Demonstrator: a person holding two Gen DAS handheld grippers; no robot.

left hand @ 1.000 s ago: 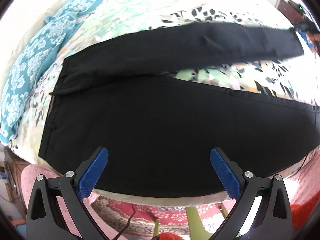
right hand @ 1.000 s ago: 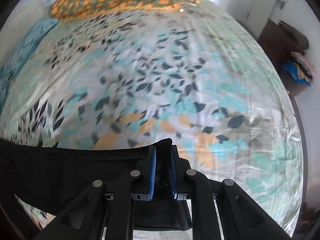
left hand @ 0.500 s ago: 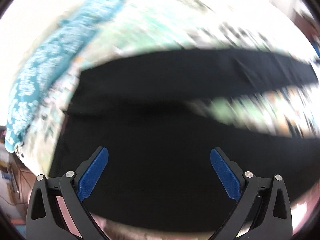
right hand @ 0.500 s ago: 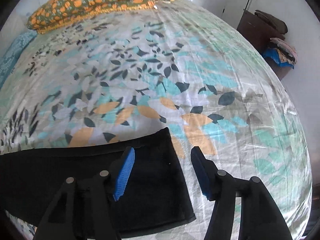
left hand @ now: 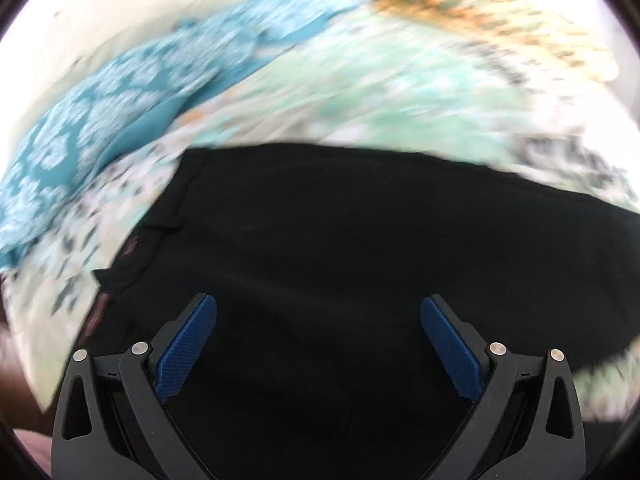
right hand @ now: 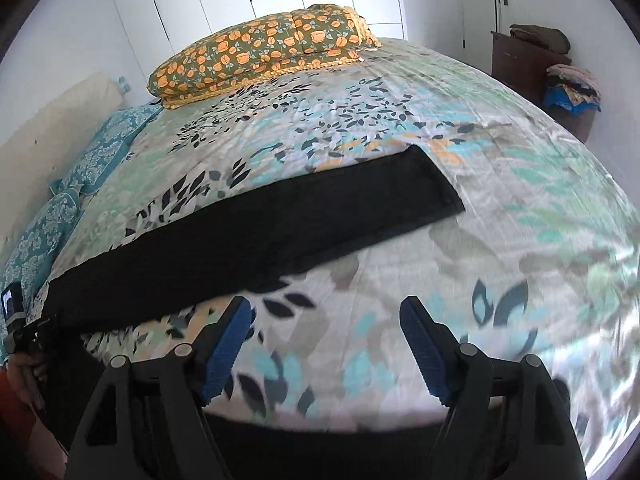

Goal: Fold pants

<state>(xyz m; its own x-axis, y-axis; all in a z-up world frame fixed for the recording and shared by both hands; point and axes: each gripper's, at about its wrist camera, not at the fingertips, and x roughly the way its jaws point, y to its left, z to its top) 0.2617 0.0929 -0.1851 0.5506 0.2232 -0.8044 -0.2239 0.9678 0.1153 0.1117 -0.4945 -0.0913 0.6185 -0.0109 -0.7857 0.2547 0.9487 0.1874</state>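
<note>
While the black pants (right hand: 256,232) lie flat on the patterned bed (right hand: 500,208), the relation that matters is how their length runs against each hand-held gripper. Seen from the right hand-held gripper (right hand: 326,344), the pants stretch as a long dark band ahead and off to its left, the hem end lying forward and slightly right of its fingers, well apart from them, with only bedsheet beneath the blue pads. Its jaws are opening and nothing sits between them. The left hand-held gripper (left hand: 318,340) hangs directly over the broad upper part of the pants (left hand: 360,260), jaws spread wide and empty, dark cloth filling the space under and ahead of its fingers; the waistband edge lies forward and to its left, though blur makes its outline hard to read. So the long axis of the garment runs crosswise in front of both hands, from the waist end on the left to the leg end on the right. By my reckoning the left hand is much the nearer to cloth, and the right must reach forward to get to the hem before any fold along that axis begins.
</note>
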